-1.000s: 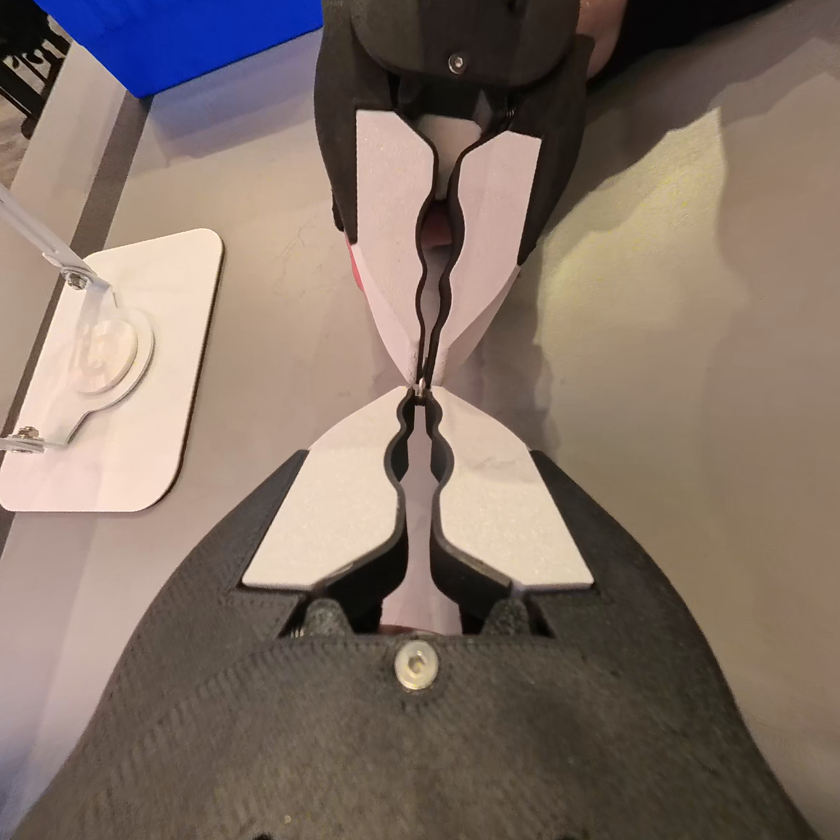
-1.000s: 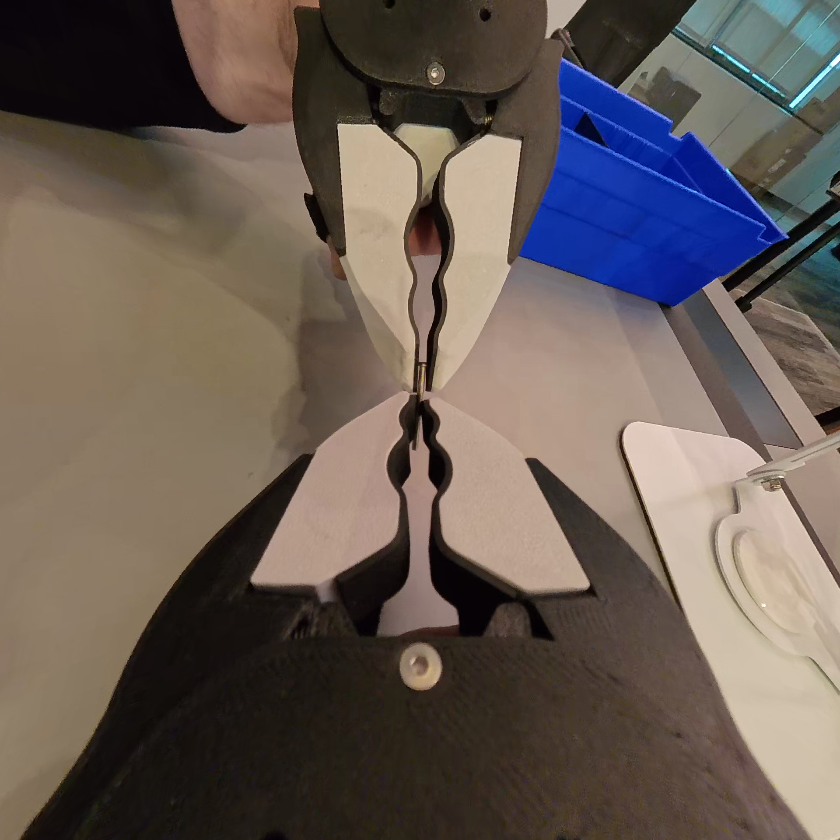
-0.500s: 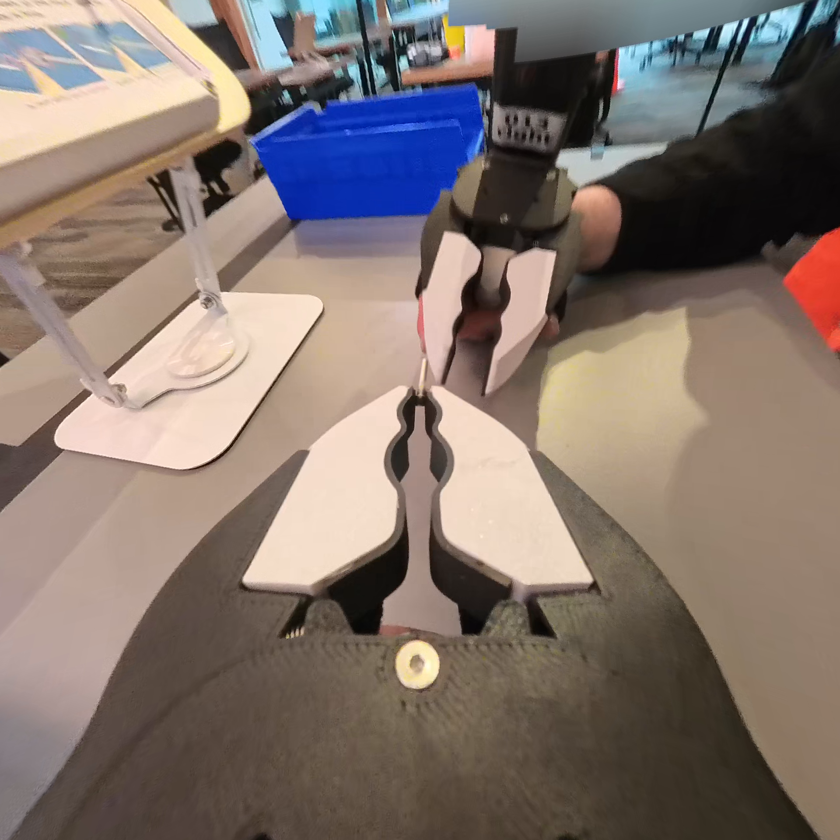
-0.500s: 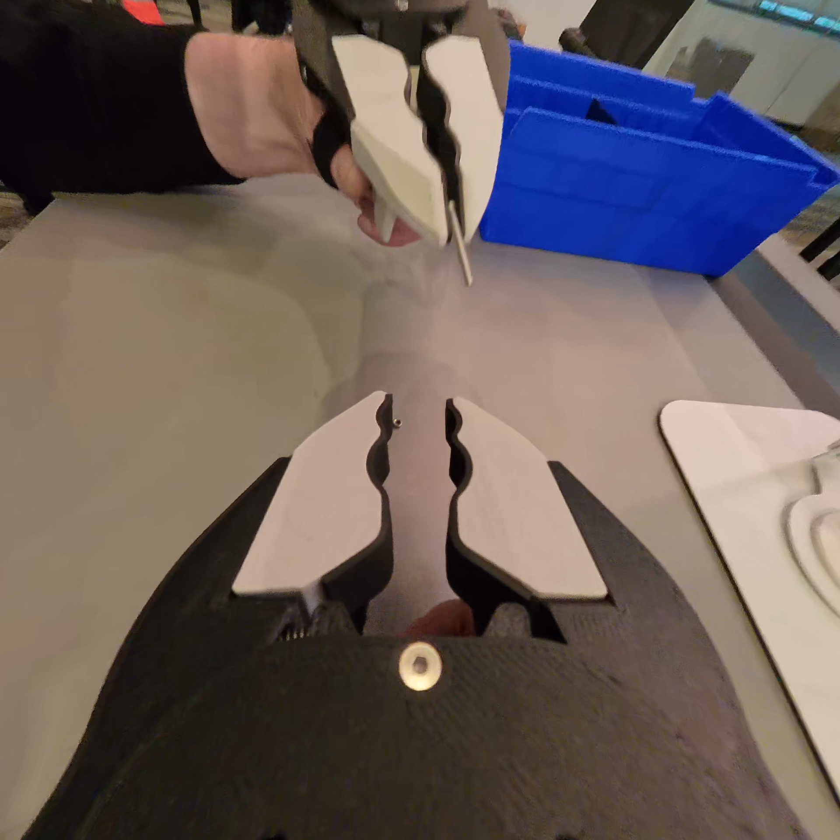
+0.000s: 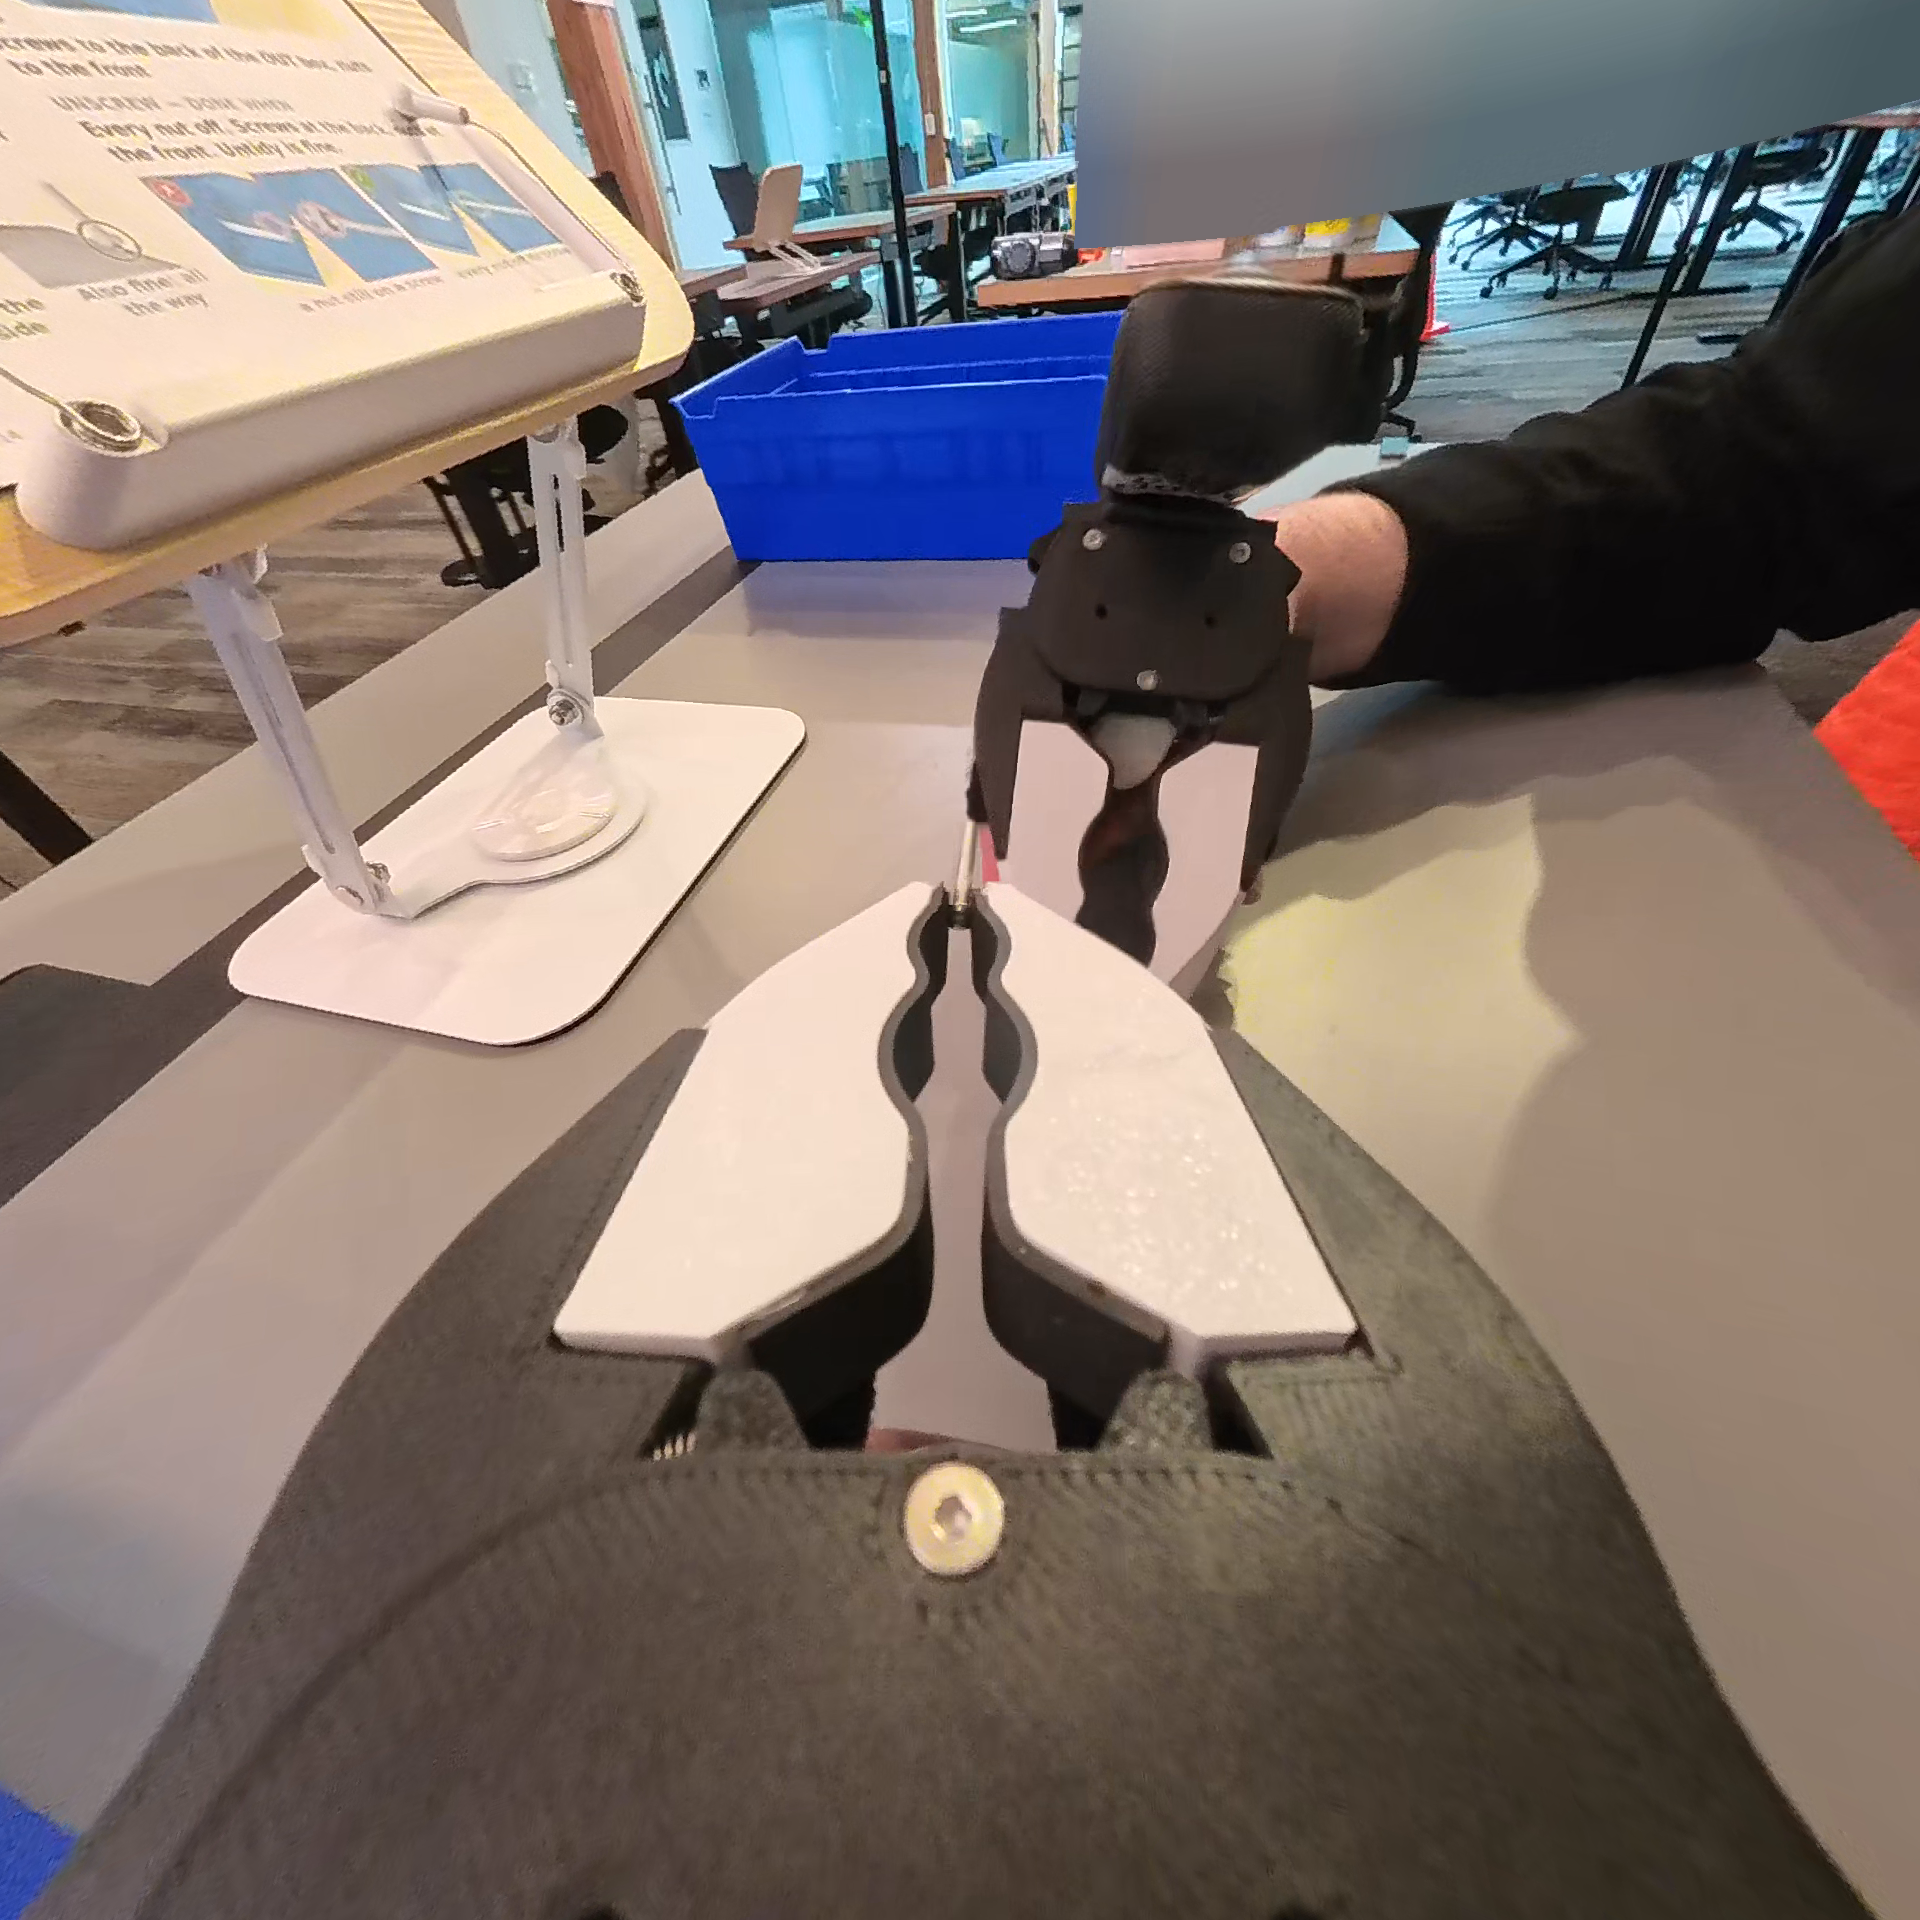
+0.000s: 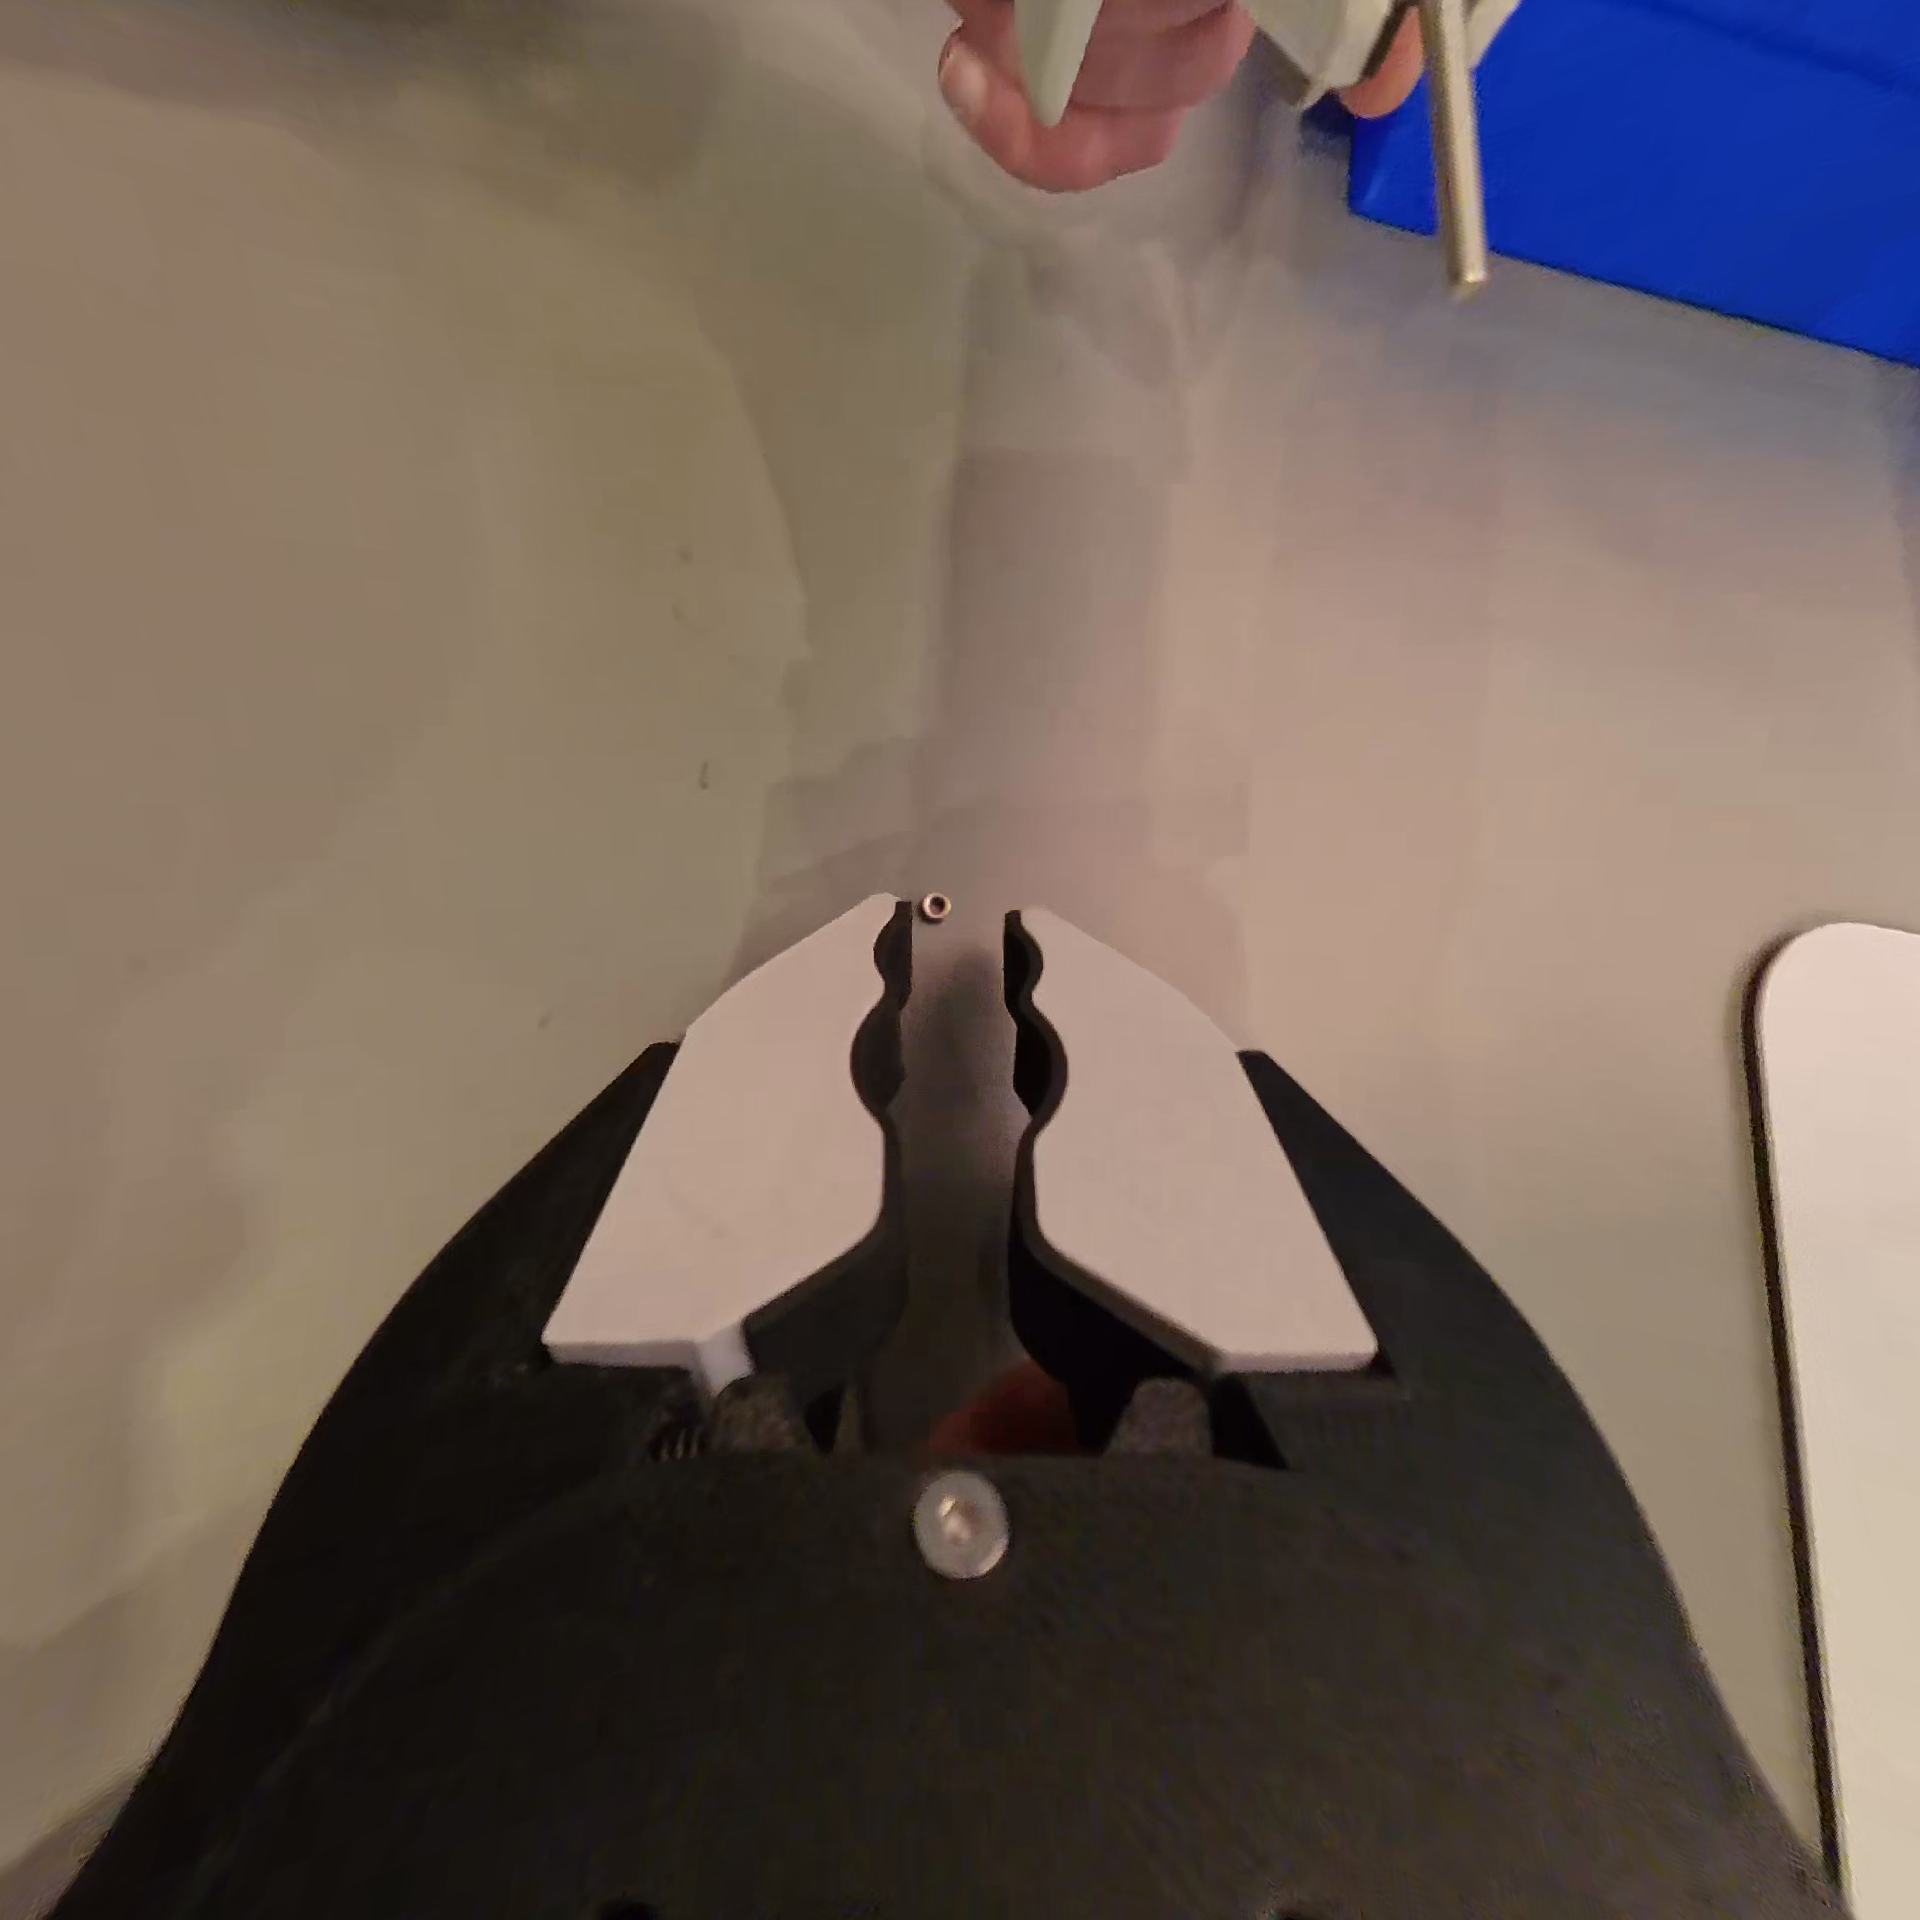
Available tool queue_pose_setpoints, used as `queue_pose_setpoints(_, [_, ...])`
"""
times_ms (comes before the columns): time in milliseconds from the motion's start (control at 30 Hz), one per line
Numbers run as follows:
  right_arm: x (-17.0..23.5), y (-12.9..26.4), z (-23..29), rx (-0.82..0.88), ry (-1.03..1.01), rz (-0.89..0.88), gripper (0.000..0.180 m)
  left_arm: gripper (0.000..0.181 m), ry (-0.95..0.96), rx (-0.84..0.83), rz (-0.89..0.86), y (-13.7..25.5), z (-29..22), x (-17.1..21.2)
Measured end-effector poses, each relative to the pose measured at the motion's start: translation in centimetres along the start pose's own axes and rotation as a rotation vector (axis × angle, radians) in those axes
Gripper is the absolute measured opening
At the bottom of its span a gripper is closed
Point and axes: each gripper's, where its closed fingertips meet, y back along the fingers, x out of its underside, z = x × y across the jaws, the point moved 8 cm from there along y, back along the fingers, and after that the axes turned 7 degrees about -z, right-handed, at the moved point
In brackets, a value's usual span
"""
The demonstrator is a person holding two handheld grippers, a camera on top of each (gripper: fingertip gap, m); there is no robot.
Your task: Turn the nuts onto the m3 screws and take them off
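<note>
My left gripper [image 5: 961, 906] is shut on a thin metal M3 screw [image 5: 967, 862] that sticks up past its fingertips. In the right wrist view the same screw [image 6: 1455, 156] hangs at the top right, under a hand and a blurred grey finger [image 6: 1049, 52]. My right gripper [image 6: 956, 916] is open and points down at the grey table [image 6: 416, 623]. A tiny nut [image 6: 937, 907] sits right beside its left fingertip; I cannot tell whether it touches the finger or lies on the table. The right gripper also shows in the left wrist view [image 5: 1138, 935], just behind the screw.
A blue bin [image 5: 914, 457] stands at the table's far edge and also shows in the right wrist view [image 6: 1662, 156]. A white stand base [image 5: 499, 883] holds an instruction board [image 5: 260, 208] on the left. The base's corner [image 6: 1849, 1247] lies right of my right gripper. Across from one pair of fingers to the other is roughly 11 centimetres.
The two grippers were tip to tip on the screw and have come apart. The right gripper has opened and tilted down toward the table with the nut by its fingertip. The left keeps the screw.
</note>
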Motion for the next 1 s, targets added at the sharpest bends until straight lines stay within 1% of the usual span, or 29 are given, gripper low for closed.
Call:
queue_pose_setpoints(167, [-0.14,-0.84,-0.02,-0.03,0.025,0.048,0.014,0.004,0.0,0.006,-0.001,-0.01,-0.05,0.05])
queue_pose_setpoints(367, [-0.22,-1.07,-0.23,-0.074,-0.005,0.059,0.008,0.004,-0.005,0.0,-0.004,0.21,-0.03,-0.16])
queue_pose_setpoints(1000, [-0.18,-0.78,0.02,-0.056,0.031,0.036,0.005,0.004,0.022,0.016,-0.005,-0.05,-0.02,0.37])
